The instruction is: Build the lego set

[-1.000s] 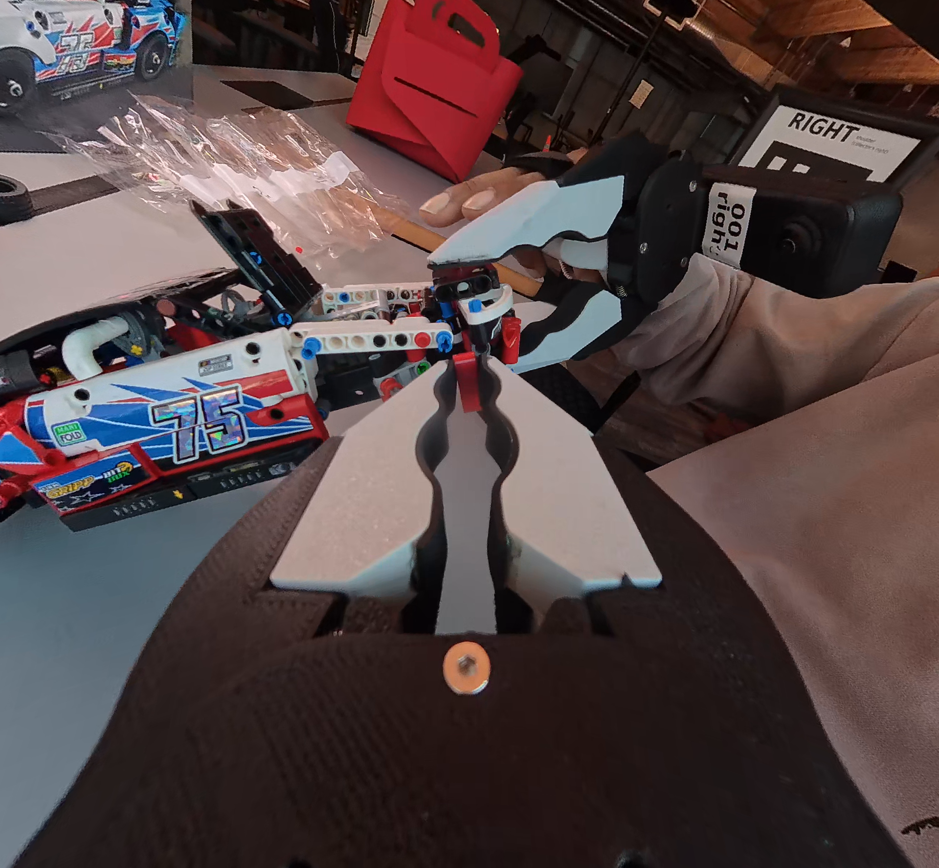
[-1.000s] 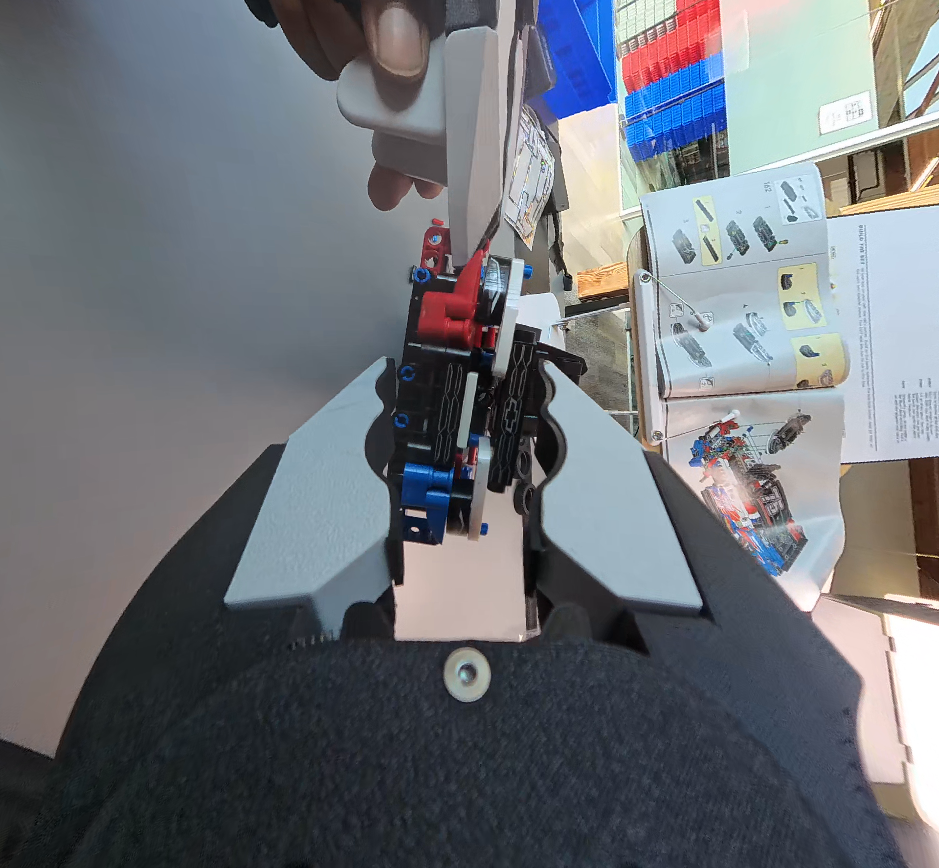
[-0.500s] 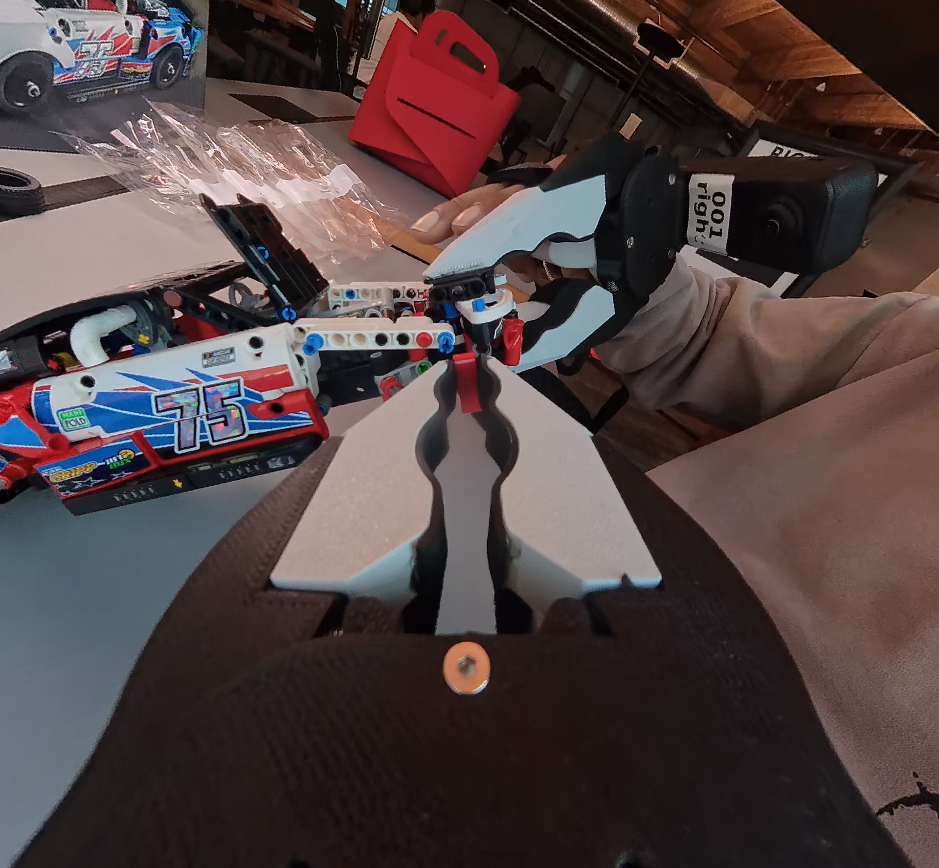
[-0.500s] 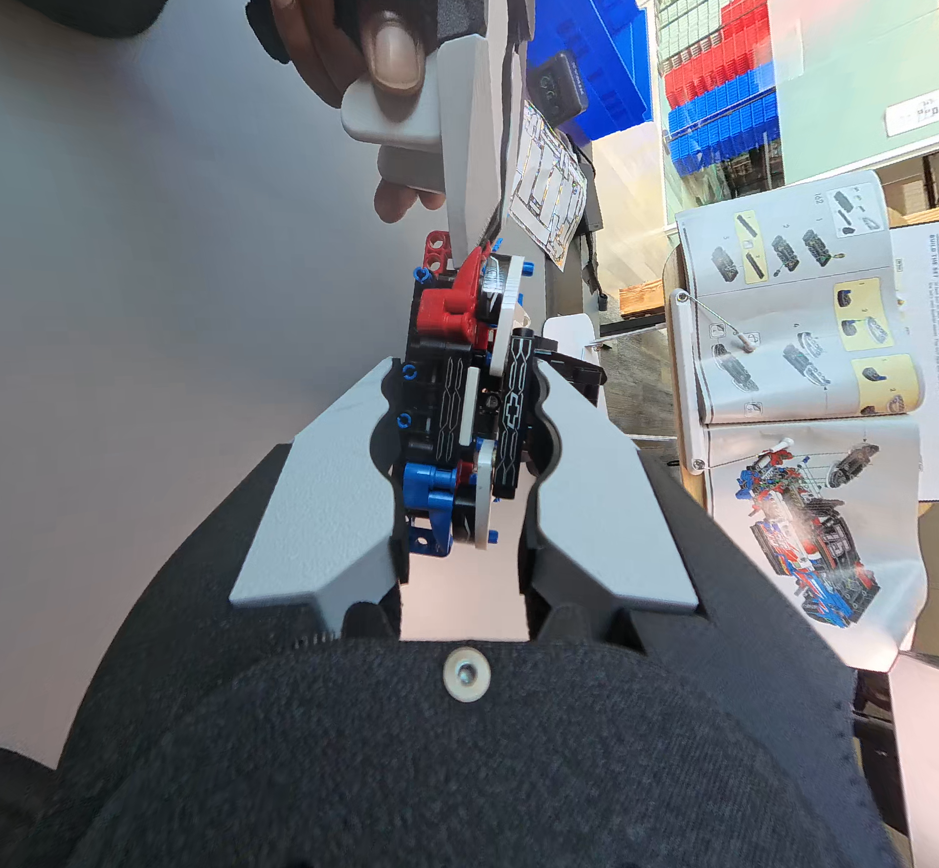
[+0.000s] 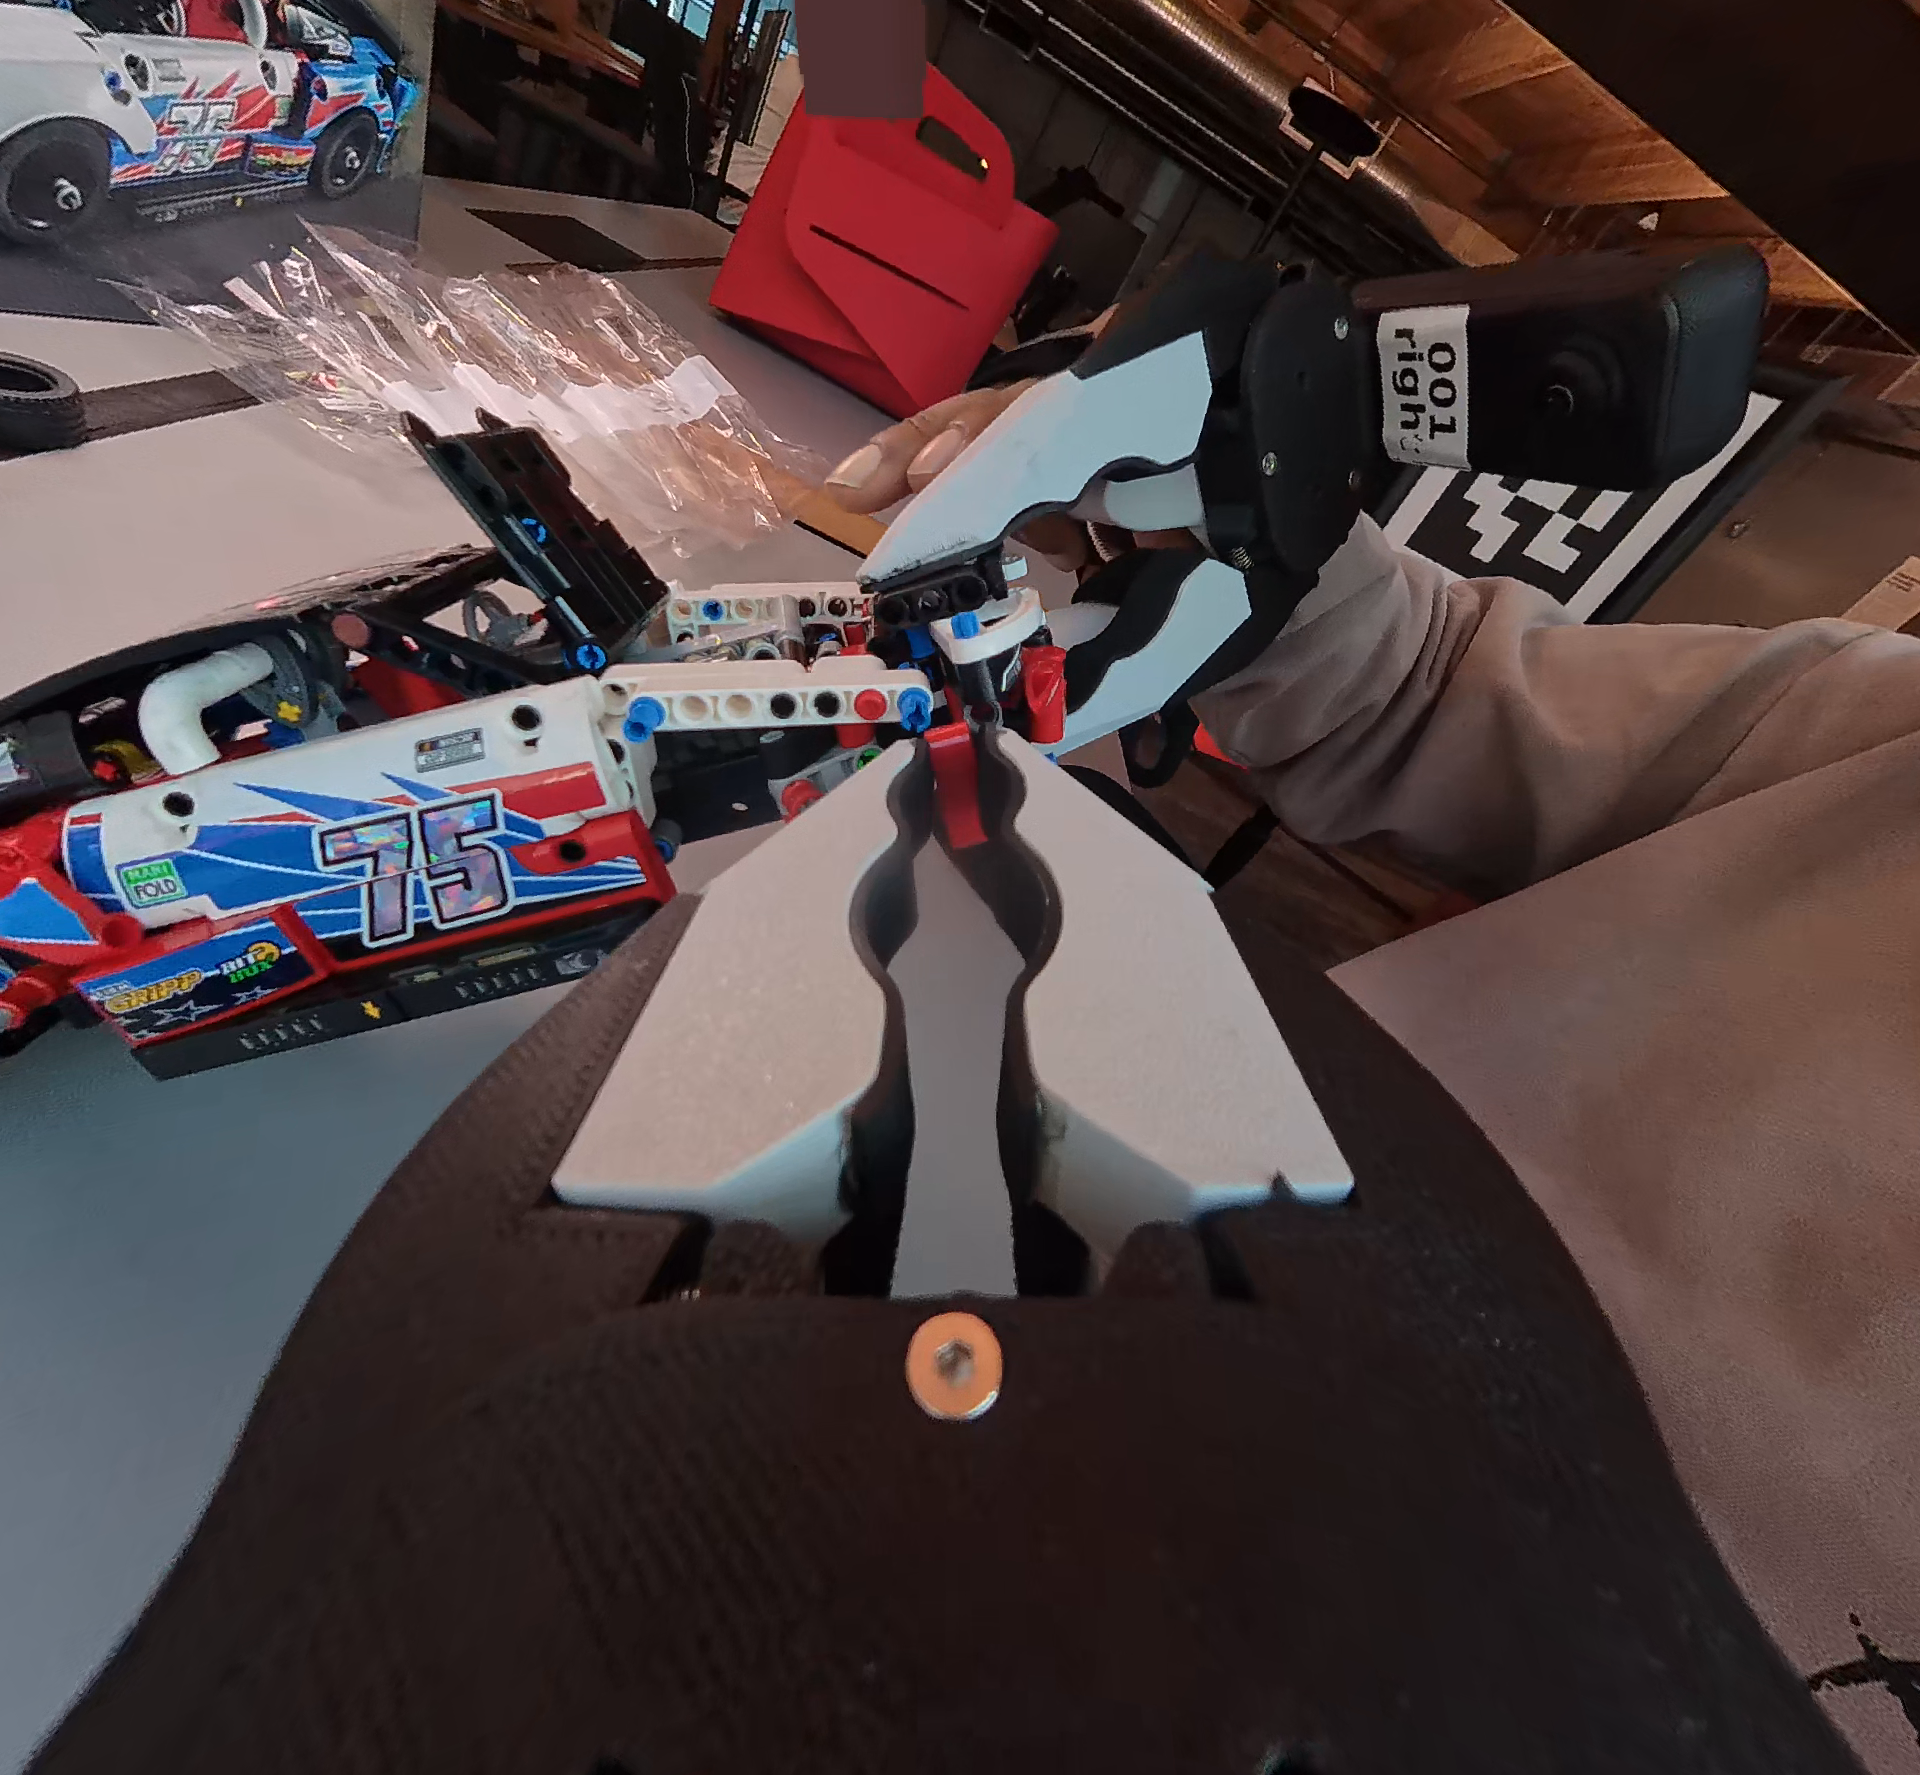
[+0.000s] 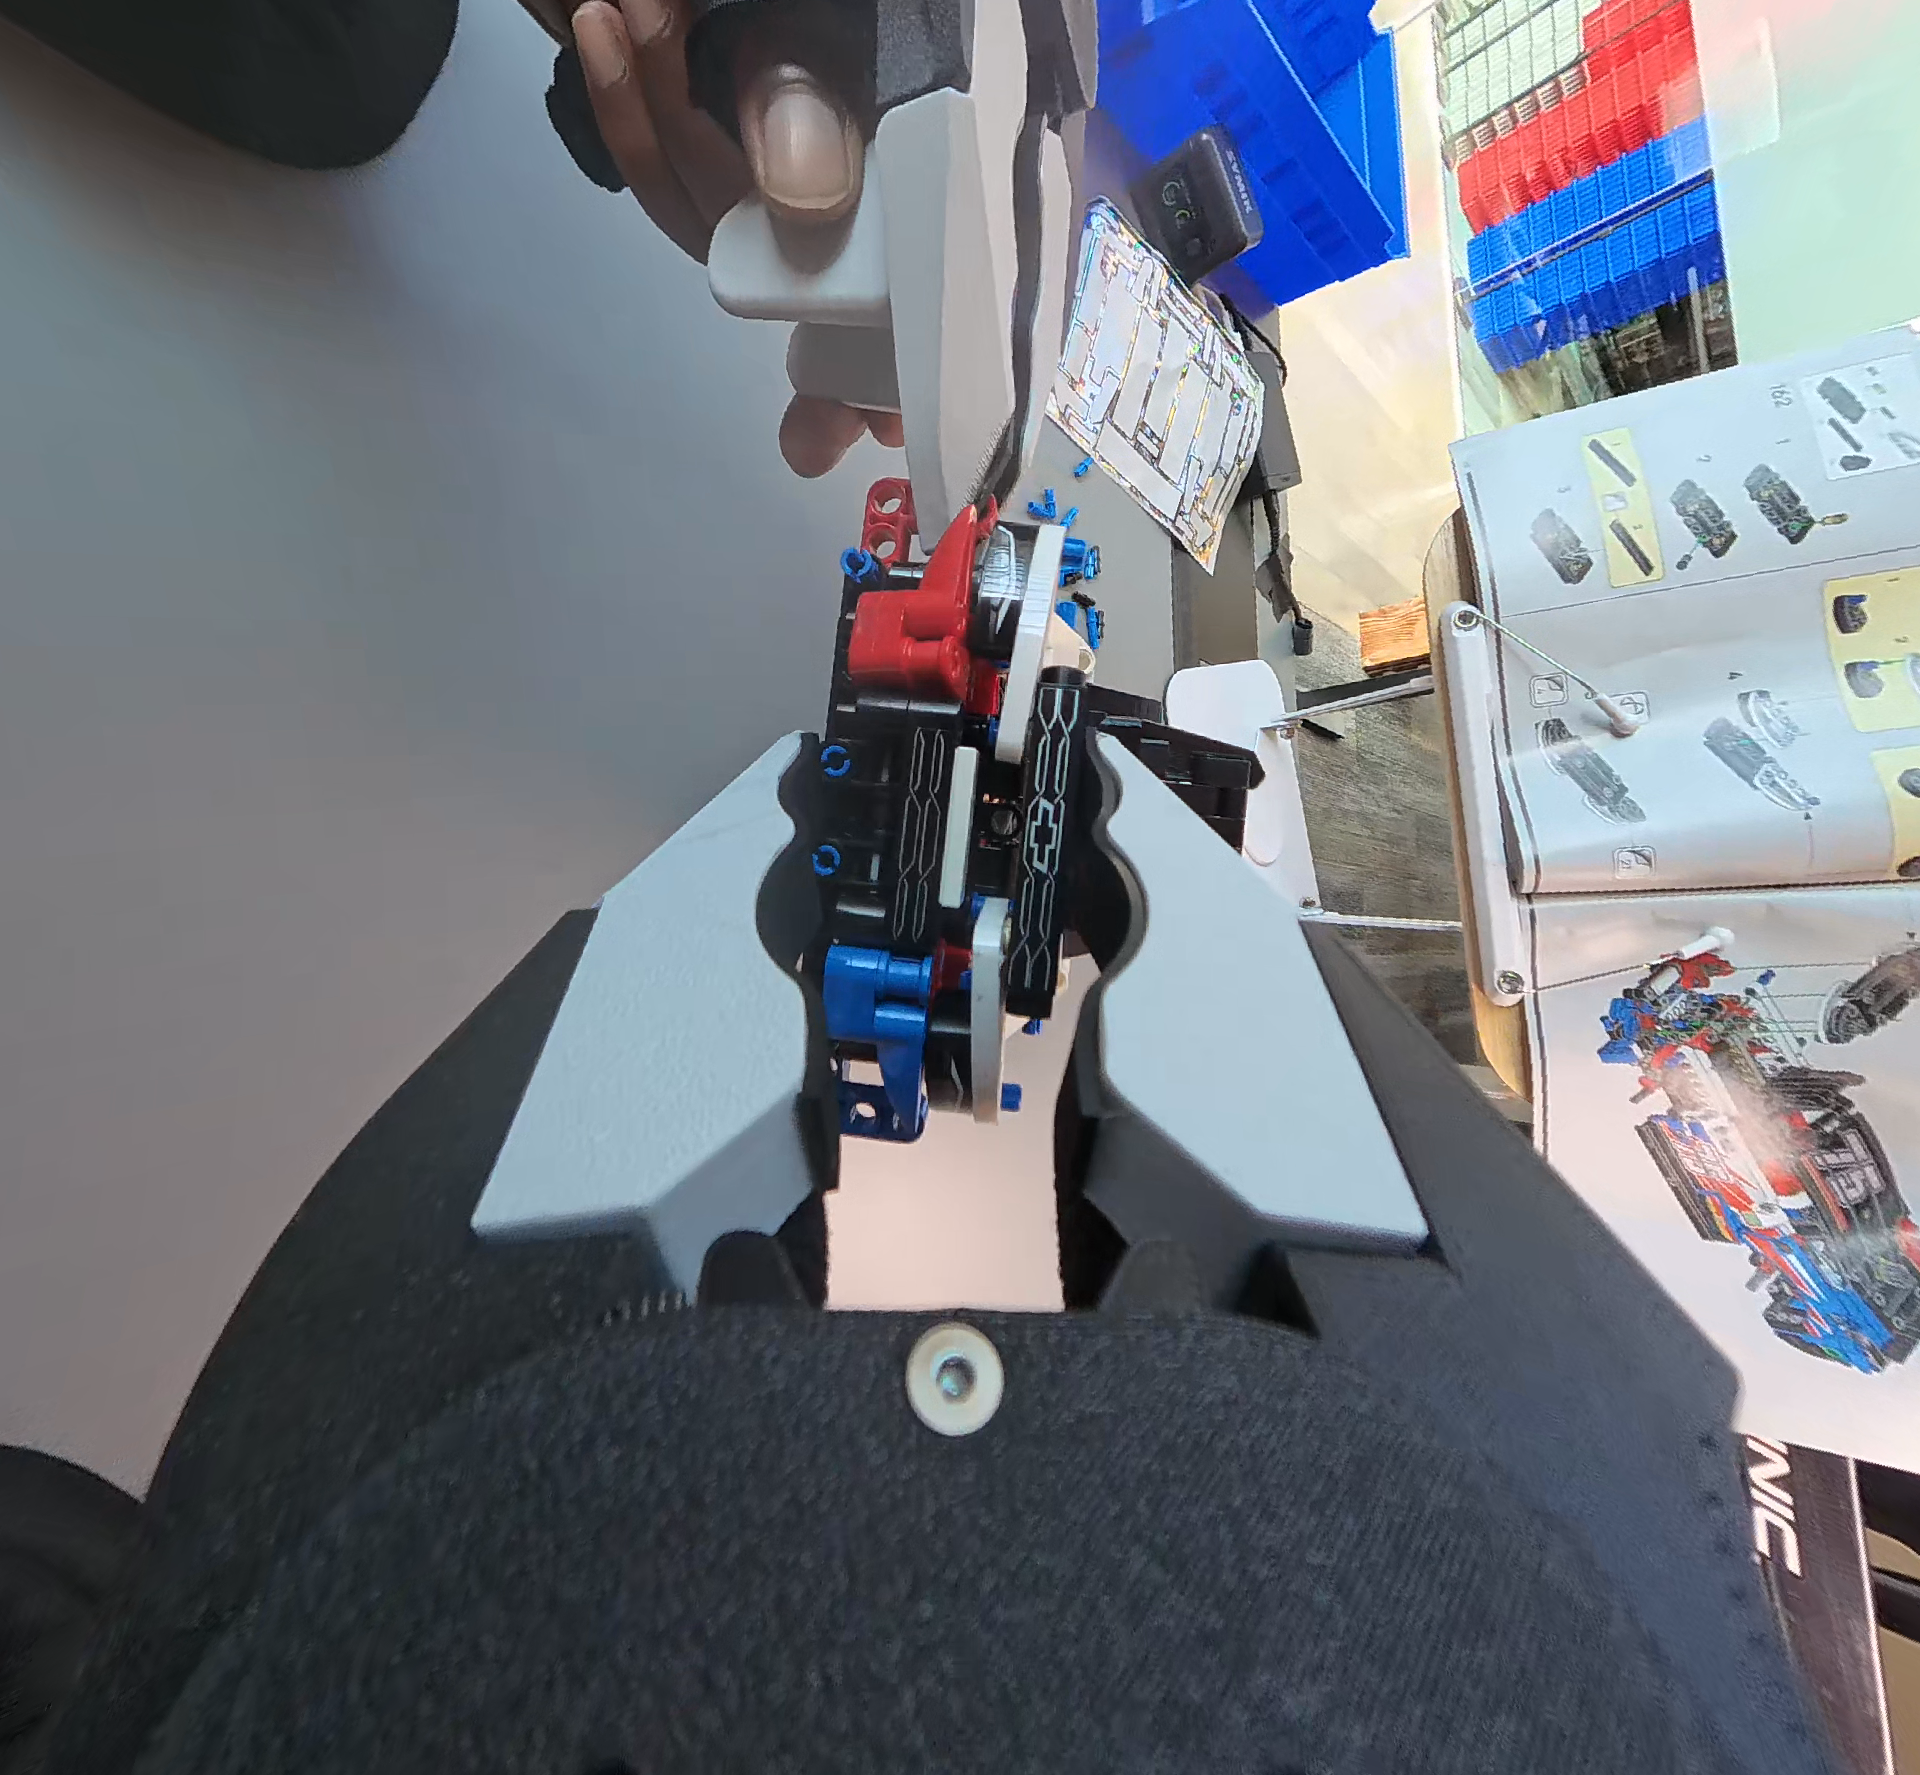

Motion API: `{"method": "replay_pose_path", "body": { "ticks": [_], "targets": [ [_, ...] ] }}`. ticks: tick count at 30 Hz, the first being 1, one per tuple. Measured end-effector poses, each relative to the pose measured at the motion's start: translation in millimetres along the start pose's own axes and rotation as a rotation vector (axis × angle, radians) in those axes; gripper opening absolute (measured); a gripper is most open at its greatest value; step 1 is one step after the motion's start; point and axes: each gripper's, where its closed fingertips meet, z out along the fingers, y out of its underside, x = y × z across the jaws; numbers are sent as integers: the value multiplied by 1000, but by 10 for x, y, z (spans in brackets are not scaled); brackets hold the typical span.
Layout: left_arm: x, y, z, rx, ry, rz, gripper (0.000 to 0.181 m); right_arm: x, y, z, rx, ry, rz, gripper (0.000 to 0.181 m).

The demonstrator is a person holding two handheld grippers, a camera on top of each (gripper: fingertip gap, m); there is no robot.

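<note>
The lego car (image 5: 343,852) lies on its side across the grey bench (image 5: 187,1206), its front end raised off the surface and held at the bench edge by both tools.

The right gripper (image 6: 951,894) has its fingers (image 6: 675,1029) clamped across the car's nose, 1 on each face of the black grille block. Judgement: this grip serves as a vise, steadying the model and turning the front corner toward the other tool.

The left gripper (image 5: 961,769) has its fingers (image 5: 769,987) pressed nearly together, pinching a small red piece (image 5: 954,795) at the tips. The piece touches the red fitting at the car's front corner. Judgement: it is being seated there; whether it is fully home cannot be told.

Empty clear bags (image 5: 499,395) and the set's box (image 5: 208,42) sit behind; the instruction booklet (image 6: 1714,686) stands open beyond the bench, presumably for reference.
</note>
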Motion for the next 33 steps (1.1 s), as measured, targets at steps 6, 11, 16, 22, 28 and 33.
{"method": "replay_pose_path", "body": {
  "ticks": [6,11,16,22,28,33],
  "targets": [
    [-3,33,-43,1,-1,5,6,-27,-33,33,-4,35,-18,45],
    [-32,116,-75,-10,-28,10,5,-90,-35,95,14,90,-39,46],
    [-55,309,-97,-35,-64,26,5,-281,7,97,33,55,47,50],
    [-124,844,-156,-167,-141,90,5,-718,175,-3,75,-100,236,42],
    [-196,1288,-109,-323,-202,149,6,-1146,340,125,42,-163,288,30],
    [-282,1528,-100,-447,-243,183,5,-1266,402,264,8,-115,268,22]
  ]
}}
